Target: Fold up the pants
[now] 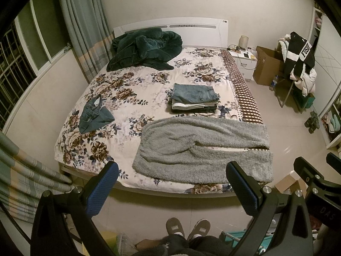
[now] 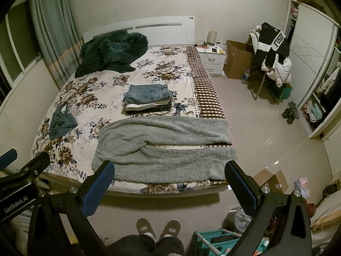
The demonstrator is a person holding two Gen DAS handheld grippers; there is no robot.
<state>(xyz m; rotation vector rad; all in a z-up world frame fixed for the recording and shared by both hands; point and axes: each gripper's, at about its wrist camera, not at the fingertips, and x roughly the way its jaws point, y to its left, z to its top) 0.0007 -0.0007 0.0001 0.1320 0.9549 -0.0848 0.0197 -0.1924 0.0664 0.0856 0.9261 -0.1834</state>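
White lettering reading "GenRobot.AI" runs along the black body of the left gripper point(image 2: 8, 155), seen only at the edge of the right wrist view; the left wrist view instead catches the letters "DAS" on the right gripper point(image 1: 319, 166). A black and white jacket point(image 2: 270, 47) draped over a chair carries block letters that begin "FUS", the rest folding out of sight. In its own view the left gripper point(image 1: 172, 185) has its blue, dimple-textured pads spread wide apart with nothing between them, and the right gripper point(image 2: 170, 183) stands the same way, both held in the air short of the bed's foot. The pair of fluffy grey fleece pants point(image 1: 202, 149) lies flat across the near end of the floral-print quilted bedspread point(image 1: 127, 89), legs side by side pointing to the right edge, unfolded. Behind it sits a neat stack of folded trousers topped by faded blue denim point(image 1: 195, 98), and to the left a crumpled dark blue pair of jeans point(image 1: 93, 115). A rumpled dark green velvety blanket point(image 1: 145, 49) lies by the white headboard. The person's grey slippers point(image 2: 157, 226) show on the glossy tiled floor.
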